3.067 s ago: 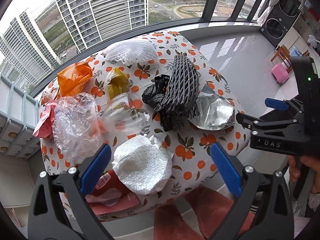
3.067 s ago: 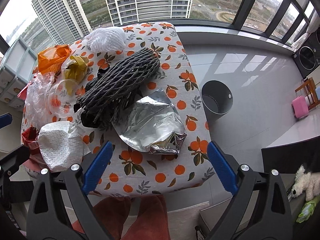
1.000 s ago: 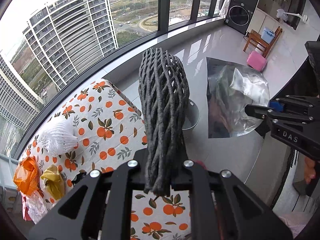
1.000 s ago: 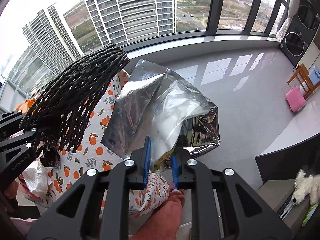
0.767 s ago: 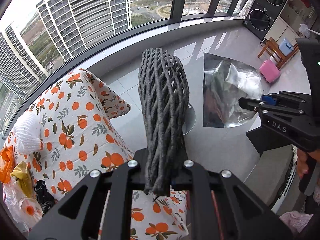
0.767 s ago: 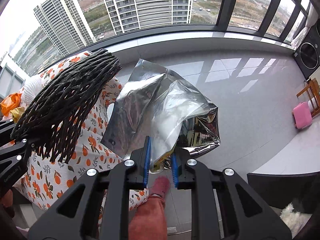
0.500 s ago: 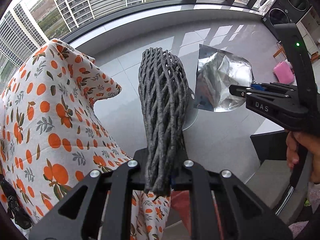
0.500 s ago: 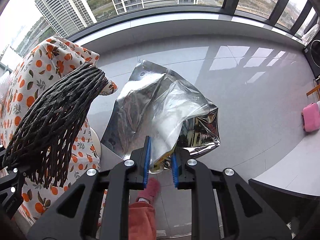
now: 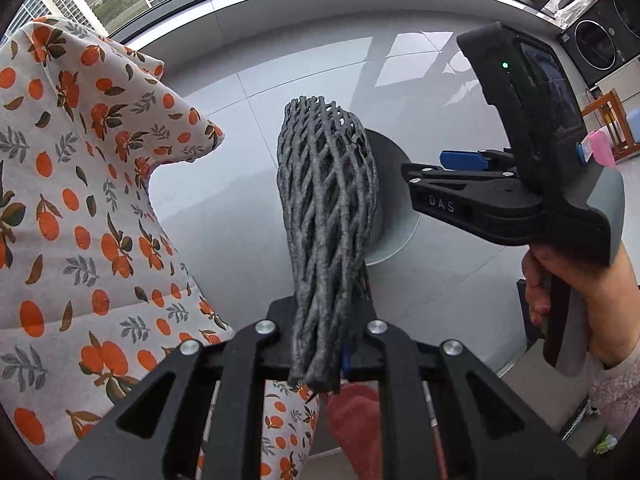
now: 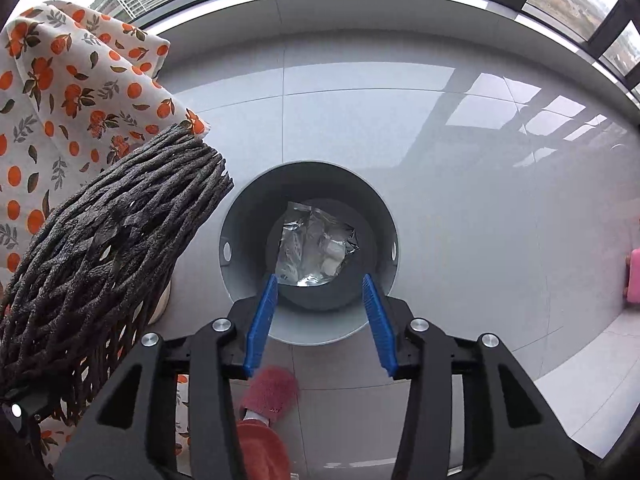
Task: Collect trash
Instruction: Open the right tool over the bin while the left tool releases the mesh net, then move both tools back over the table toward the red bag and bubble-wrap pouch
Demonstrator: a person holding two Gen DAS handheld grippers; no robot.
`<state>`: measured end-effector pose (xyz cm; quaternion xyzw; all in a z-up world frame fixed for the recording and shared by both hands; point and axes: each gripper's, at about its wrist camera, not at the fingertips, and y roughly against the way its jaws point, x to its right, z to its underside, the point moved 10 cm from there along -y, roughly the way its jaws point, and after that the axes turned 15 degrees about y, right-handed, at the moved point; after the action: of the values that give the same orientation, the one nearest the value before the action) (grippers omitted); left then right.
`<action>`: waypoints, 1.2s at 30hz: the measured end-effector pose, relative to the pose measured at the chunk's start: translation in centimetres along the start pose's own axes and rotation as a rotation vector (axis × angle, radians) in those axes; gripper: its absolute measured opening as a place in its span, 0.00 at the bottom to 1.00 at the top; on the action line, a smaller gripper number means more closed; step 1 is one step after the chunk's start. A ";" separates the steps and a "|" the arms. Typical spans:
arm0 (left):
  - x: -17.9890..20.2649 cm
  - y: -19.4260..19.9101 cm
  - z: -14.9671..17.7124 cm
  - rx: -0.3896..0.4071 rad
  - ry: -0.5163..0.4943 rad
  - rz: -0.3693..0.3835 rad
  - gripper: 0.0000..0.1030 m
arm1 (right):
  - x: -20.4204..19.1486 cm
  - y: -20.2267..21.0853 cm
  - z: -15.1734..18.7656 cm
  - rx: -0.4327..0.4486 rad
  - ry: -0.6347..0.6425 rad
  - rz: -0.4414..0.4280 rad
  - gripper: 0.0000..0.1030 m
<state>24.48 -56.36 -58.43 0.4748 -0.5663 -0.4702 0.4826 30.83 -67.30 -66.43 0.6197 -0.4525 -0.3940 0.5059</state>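
My left gripper (image 9: 318, 344) is shut on a dark grey foam net sleeve (image 9: 326, 208) and holds it upright above the floor, next to the grey round bin (image 9: 394, 216). The sleeve also shows at the left of the right wrist view (image 10: 100, 248). My right gripper (image 10: 318, 322) is open and empty, right above the grey bin (image 10: 308, 322). A crumpled silver foil bag (image 10: 314, 252) lies at the bottom of the bin. My right gripper also shows in the left wrist view (image 9: 460, 162), over the bin.
The table with the orange-print cloth (image 9: 60, 200) hangs at the left, and shows in the right wrist view too (image 10: 68, 80). A red slipper (image 10: 272, 396) is on the grey tiled floor below my right gripper. A pink stool (image 10: 632, 276) stands at the far right.
My right gripper has opened and the silver foil bag has dropped into the bin. Both grippers have swung from the table towards the bin, the left still holding the net sleeve.
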 end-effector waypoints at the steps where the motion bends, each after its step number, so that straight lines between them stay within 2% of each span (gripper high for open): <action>1: 0.2 -0.2 0.1 -0.005 -0.005 -0.003 0.13 | 0.2 0.1 0.1 0.001 -0.007 0.000 0.42; 5: 1.6 -1.2 0.0 -0.027 -0.030 0.000 0.14 | 2.0 1.1 1.4 -0.003 -0.028 0.010 0.44; 7: 2.7 -2.0 -0.3 -0.033 -0.048 0.012 0.15 | 2.7 1.4 2.2 -0.011 -0.047 0.011 0.48; 10: 4.3 -3.1 -1.2 -0.030 -0.073 0.033 0.18 | 3.5 1.9 3.3 -0.025 -0.060 0.013 0.48; 11: 4.7 -3.6 -1.4 -0.035 -0.081 0.036 0.25 | 3.6 2.0 3.6 -0.028 -0.066 0.015 0.48; 12: 5.1 -4.1 -1.7 -0.039 -0.086 0.036 0.43 | 3.8 2.1 3.9 -0.030 -0.073 0.018 0.48; 13: 5.4 -4.4 -2.0 -0.035 -0.087 0.034 0.54 | 4.0 2.3 4.2 -0.031 -0.081 0.021 0.48; 14: 5.5 -4.6 -2.3 -0.025 -0.086 0.034 0.70 | 4.1 2.4 4.5 -0.031 -0.090 0.024 0.48; 15: 5.6 -4.8 -2.6 -0.023 -0.086 0.034 0.73 | 4.1 2.6 4.7 -0.031 -0.100 0.027 0.48; 19: 5.2 -4.9 -2.8 -0.053 -0.078 0.020 0.73 | 4.1 3.8 5.4 -0.027 -0.127 0.041 0.48; 24: 3.8 -1.2 -2.4 -0.027 -0.096 0.007 0.73 | 2.4 6.7 5.1 -0.009 -0.113 0.063 0.48; 30: -0.5 6.7 -1.9 0.050 -0.069 0.021 0.73 | -2.9 12.7 3.1 0.042 -0.026 0.064 0.48; 36: -7.3 16.1 0.4 0.127 0.005 0.048 0.73 | -11.1 19.8 0.9 0.100 0.091 0.067 0.51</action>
<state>23.37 -47.38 -43.19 0.4920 -0.6048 -0.4205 0.4640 23.62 -58.43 -46.74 0.6459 -0.4688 -0.3253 0.5072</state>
